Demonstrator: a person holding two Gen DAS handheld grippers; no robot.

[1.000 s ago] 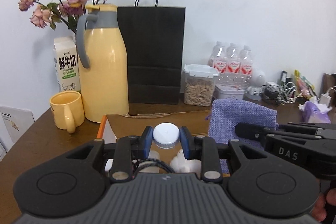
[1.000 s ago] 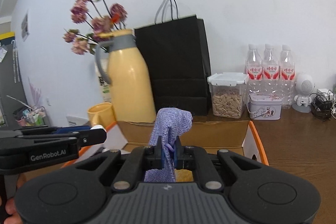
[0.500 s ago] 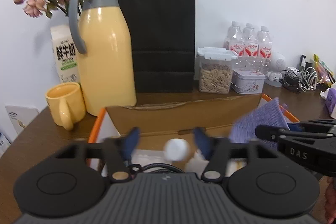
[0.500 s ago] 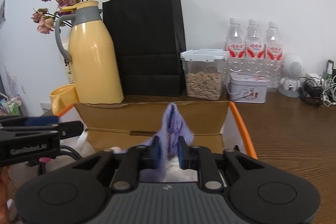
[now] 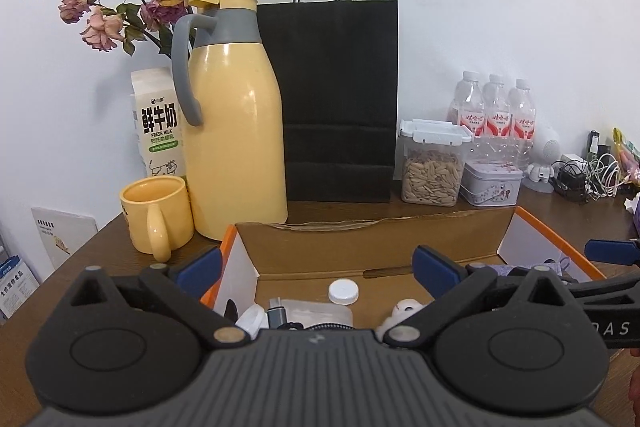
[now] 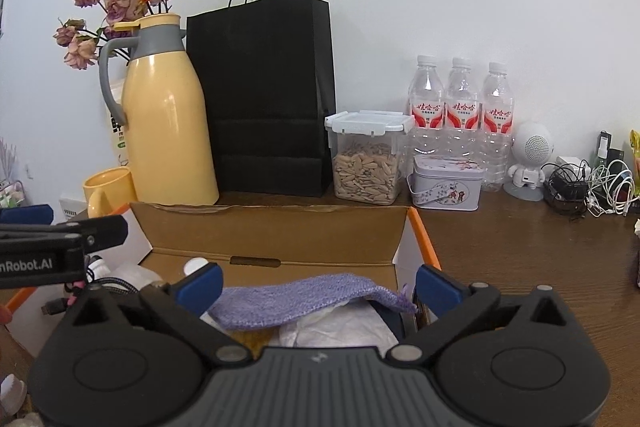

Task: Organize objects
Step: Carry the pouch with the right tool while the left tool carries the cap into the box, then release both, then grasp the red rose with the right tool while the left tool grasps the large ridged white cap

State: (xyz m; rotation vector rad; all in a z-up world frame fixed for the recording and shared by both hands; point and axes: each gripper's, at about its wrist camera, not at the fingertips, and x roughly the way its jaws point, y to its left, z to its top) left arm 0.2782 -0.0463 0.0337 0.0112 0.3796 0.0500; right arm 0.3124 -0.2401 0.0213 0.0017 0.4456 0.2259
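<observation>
An open cardboard box with an orange rim (image 5: 368, 241) (image 6: 276, 231) sits on the brown table in front of both grippers. My left gripper (image 5: 316, 269) is open and empty above the box's left part. A white bottle cap (image 5: 343, 291) lies loose on the box floor beyond it. My right gripper (image 6: 318, 285) is open and empty above the box's right part. The purple cloth pouch (image 6: 308, 297) lies flat inside the box between its fingers, on white paper. The right gripper's blue fingertip (image 5: 612, 251) shows at the right edge of the left wrist view.
Behind the box stand a yellow thermos jug (image 5: 232, 123), a yellow mug (image 5: 156, 213), a milk carton (image 5: 160, 125), a black paper bag (image 5: 336, 99), a seed container (image 5: 434, 163), a tin (image 5: 492, 183) and three water bottles (image 6: 464, 99). Cables (image 6: 592, 183) lie at the right.
My left gripper opened and dropped the white cap into the box. My right gripper opened and let the purple pouch fall flat inside the box.
</observation>
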